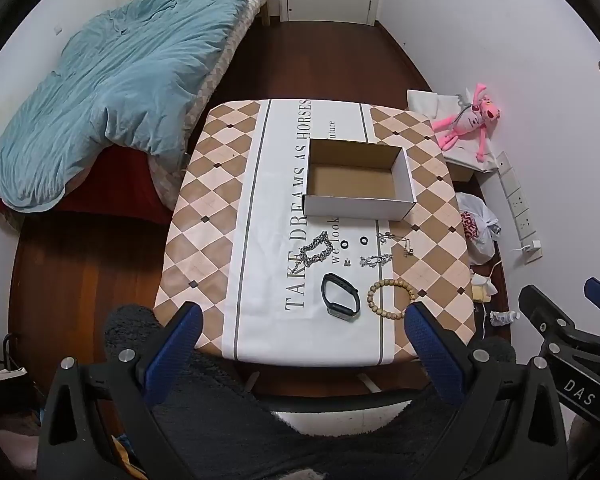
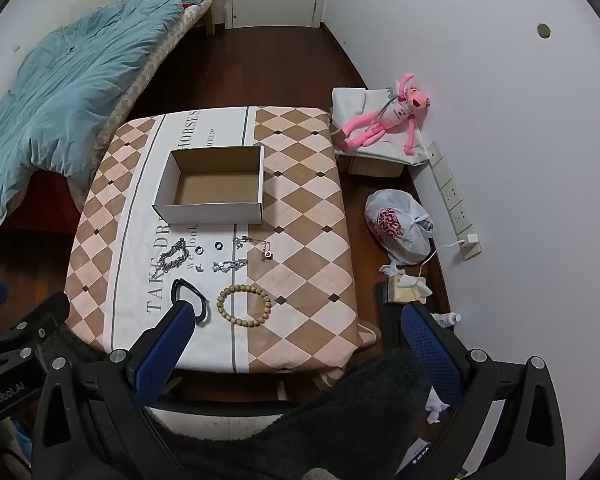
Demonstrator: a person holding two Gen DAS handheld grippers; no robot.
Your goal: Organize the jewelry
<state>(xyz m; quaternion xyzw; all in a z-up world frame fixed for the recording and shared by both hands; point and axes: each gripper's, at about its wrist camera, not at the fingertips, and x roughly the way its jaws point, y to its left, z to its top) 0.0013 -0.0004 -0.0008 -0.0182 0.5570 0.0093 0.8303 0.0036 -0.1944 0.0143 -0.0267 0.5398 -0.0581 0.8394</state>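
An empty white cardboard box (image 1: 358, 204) (image 2: 210, 212) stands in the middle of the table. In front of it lie a silver chain (image 1: 315, 254) (image 2: 175, 257), two small black rings (image 1: 354, 242) (image 2: 219, 245), a thin necklace with a pendant (image 1: 400, 242) (image 2: 256, 245), a small silver bracelet (image 1: 375, 260) (image 2: 230, 265), a black wristband (image 1: 340, 298) (image 2: 190, 294) and a wooden bead bracelet (image 1: 390, 298) (image 2: 242, 306). My left gripper (image 1: 304, 344) is open, above the table's near edge. My right gripper (image 2: 296, 340) is open, above the near right corner.
The table (image 1: 204, 240) carries a checked cloth. A bed with a blue quilt (image 1: 112, 80) is at the left. At the right, by the wall, are a pink plush toy (image 2: 380, 124), a plastic bag (image 2: 398, 228) and a power strip (image 2: 454, 196).
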